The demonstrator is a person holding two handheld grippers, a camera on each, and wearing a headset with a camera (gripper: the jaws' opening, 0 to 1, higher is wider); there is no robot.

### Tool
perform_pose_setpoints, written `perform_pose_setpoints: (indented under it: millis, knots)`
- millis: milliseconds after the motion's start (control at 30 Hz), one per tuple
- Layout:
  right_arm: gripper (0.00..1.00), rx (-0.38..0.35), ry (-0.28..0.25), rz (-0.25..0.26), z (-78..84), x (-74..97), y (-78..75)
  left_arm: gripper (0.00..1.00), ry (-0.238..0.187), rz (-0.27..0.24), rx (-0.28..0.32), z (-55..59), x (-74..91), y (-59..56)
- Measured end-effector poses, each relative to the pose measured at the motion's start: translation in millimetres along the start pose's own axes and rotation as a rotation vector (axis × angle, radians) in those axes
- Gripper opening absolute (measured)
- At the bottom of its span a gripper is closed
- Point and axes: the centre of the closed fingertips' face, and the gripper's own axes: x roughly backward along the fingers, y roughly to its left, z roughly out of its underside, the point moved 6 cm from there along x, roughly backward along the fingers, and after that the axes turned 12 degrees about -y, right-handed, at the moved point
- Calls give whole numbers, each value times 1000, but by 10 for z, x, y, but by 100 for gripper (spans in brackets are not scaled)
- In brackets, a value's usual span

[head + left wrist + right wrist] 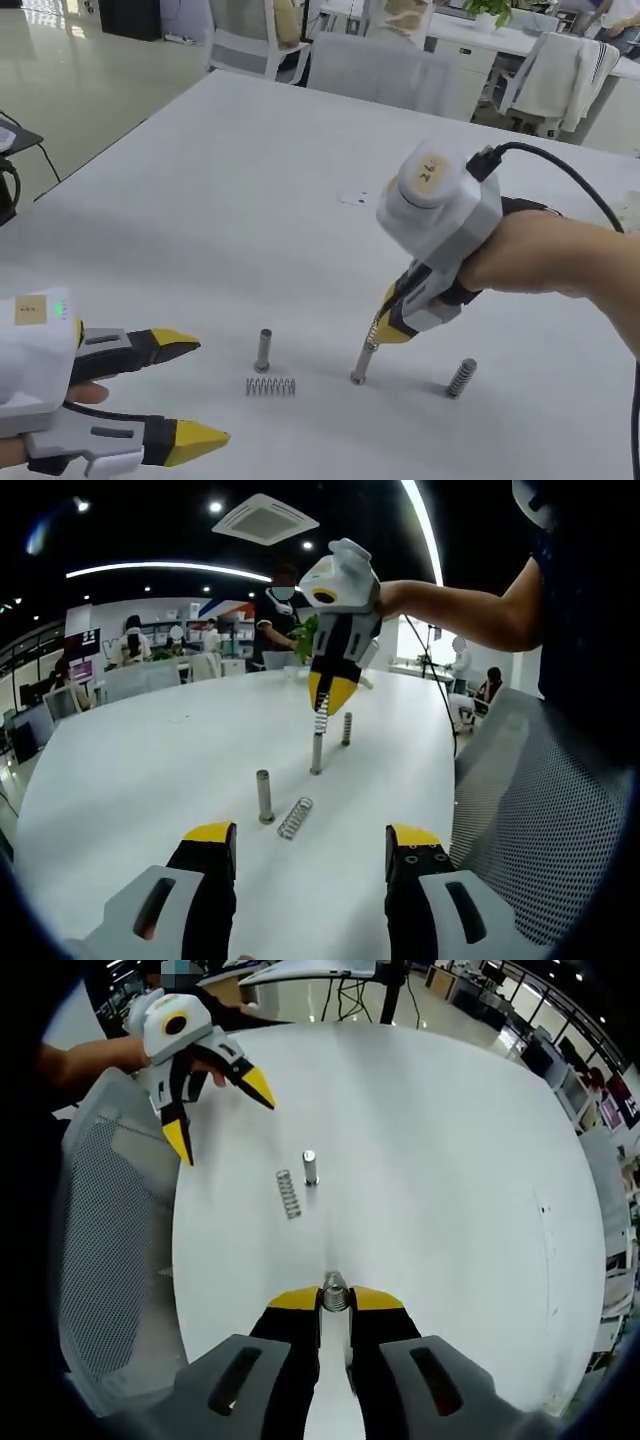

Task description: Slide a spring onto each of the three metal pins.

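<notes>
Three metal pins stand in a row on the white table (220, 200). The left pin (263, 350) is bare, and a loose spring (271, 386) lies flat just in front of it. My right gripper (388, 328) is shut on a spring (374, 332), holding it upright at the top of the middle pin (359, 368). The right pin (460, 378) carries a spring. In the right gripper view the held spring (335, 1293) sits between the yellow tips. My left gripper (195, 390) hovers open near the front edge, left of the pins, holding nothing.
Grey chairs (390, 70) and another desk (500, 40) stand beyond the table's far edge. A mesh chair (540, 810) sits close beside the table. A black cable (570, 175) trails from my right gripper.
</notes>
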Motion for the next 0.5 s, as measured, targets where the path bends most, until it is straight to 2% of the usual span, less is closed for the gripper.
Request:
perform_pose_setpoints:
  millis: [500]
  knots:
    - [8, -7, 21, -10, 66, -165, -18, 54, 1, -2, 4, 11, 24, 14]
